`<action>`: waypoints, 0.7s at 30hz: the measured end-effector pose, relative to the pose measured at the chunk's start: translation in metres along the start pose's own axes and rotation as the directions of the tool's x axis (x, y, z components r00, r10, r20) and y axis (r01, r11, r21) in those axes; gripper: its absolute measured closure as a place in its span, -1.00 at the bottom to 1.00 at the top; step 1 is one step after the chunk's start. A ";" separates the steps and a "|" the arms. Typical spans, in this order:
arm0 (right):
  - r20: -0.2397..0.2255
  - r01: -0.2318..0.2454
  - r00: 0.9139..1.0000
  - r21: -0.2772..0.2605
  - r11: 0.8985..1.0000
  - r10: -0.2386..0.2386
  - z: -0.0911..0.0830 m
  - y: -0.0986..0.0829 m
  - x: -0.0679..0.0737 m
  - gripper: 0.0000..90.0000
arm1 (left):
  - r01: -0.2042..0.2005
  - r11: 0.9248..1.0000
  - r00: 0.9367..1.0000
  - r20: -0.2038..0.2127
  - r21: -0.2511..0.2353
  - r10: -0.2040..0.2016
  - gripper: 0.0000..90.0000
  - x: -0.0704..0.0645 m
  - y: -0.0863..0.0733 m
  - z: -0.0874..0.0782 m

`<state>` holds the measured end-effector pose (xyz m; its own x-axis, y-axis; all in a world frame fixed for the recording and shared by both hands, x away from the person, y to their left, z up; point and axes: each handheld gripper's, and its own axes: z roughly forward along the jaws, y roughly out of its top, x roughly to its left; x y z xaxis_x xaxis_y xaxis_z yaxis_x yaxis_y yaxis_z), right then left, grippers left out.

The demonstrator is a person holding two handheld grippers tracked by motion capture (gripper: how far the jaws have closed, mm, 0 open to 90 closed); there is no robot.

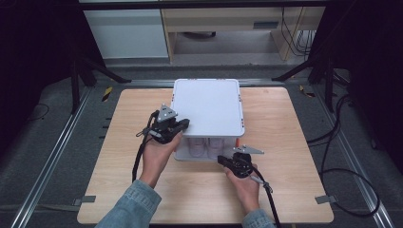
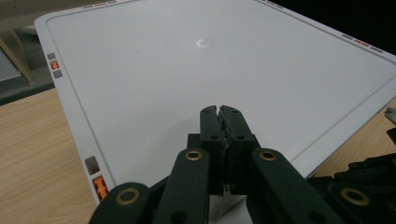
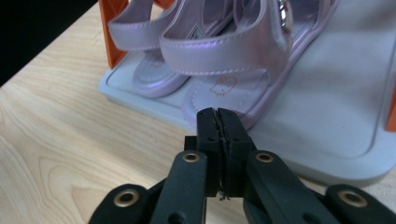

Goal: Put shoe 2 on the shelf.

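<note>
sandals [image 3: 219, 56] sit on the rack's lower tray [image 3: 327, 116], just beyond the right claw [image 3: 218, 114], which is closed and empty; left claw [image 2: 220, 112], also closed and empty, rests over the white top panel [image 2: 210, 60].

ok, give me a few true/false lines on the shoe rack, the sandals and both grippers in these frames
1. The left gripper is over the rack's white top panel with jaws shut. True.
2. The sandals are black. False: they are pale lilac.
3. The right gripper is wide open. False: its jaws are shut, empty, right at the toe of one sandal.
4. The sandals sit on the rack's lower shelf. True.
5. The shoe rack stands on the floor. False: it stands on the wooden table.
</note>
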<state>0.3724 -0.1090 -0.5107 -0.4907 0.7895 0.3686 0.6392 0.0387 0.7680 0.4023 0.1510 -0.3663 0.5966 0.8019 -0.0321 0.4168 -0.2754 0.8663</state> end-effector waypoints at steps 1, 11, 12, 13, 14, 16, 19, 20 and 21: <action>0.000 -0.002 1.000 0.000 1.000 0.002 0.001 0.001 0.000 0.98 | -0.002 1.000 1.000 0.000 0.001 0.002 0.95 0.000 0.000 0.000; 0.001 -0.061 0.998 -0.011 0.998 0.061 0.009 0.007 -0.006 0.98 | -0.002 1.000 1.000 0.004 0.001 0.002 0.95 0.001 0.000 0.000; 0.000 -0.057 0.998 -0.013 0.998 0.057 0.009 0.007 -0.007 0.98 | -0.003 1.000 1.000 0.003 0.001 0.003 0.95 0.001 0.000 0.000; 0.001 -0.059 0.998 -0.010 0.998 0.059 0.010 0.008 -0.007 0.98 | -0.003 1.000 1.000 0.003 0.001 0.003 0.95 0.001 0.000 0.000; 0.000 -0.063 0.998 -0.010 0.998 0.063 0.010 0.008 -0.007 0.97 | -0.002 1.000 1.000 0.003 0.000 0.002 0.95 0.001 0.000 0.000; -0.005 -0.062 0.998 -0.010 0.998 0.061 0.009 0.008 -0.006 0.91 | 0.004 1.000 1.000 0.007 -0.002 -0.004 0.94 0.001 0.000 -0.001; -0.025 -0.049 0.999 -0.022 0.999 0.049 0.006 0.007 -0.004 0.85 | 0.006 1.000 1.000 -0.006 -0.013 -0.006 0.82 0.001 -0.001 -0.002; -0.029 -0.045 0.999 -0.029 0.999 0.045 0.004 0.008 -0.004 0.82 | 0.008 1.000 1.000 -0.011 -0.021 -0.008 0.73 0.001 -0.001 -0.003; -0.033 -0.044 0.999 -0.031 0.999 0.043 0.002 0.008 -0.004 0.79 | 0.007 1.000 1.000 -0.018 -0.029 -0.007 0.63 0.001 -0.002 -0.005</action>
<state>0.3806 -0.1104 -0.5069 -0.4825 0.7696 0.4183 0.6416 -0.0145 0.7669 0.3988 0.1547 -0.3656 0.5812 0.8132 -0.0298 0.4008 -0.2542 0.8802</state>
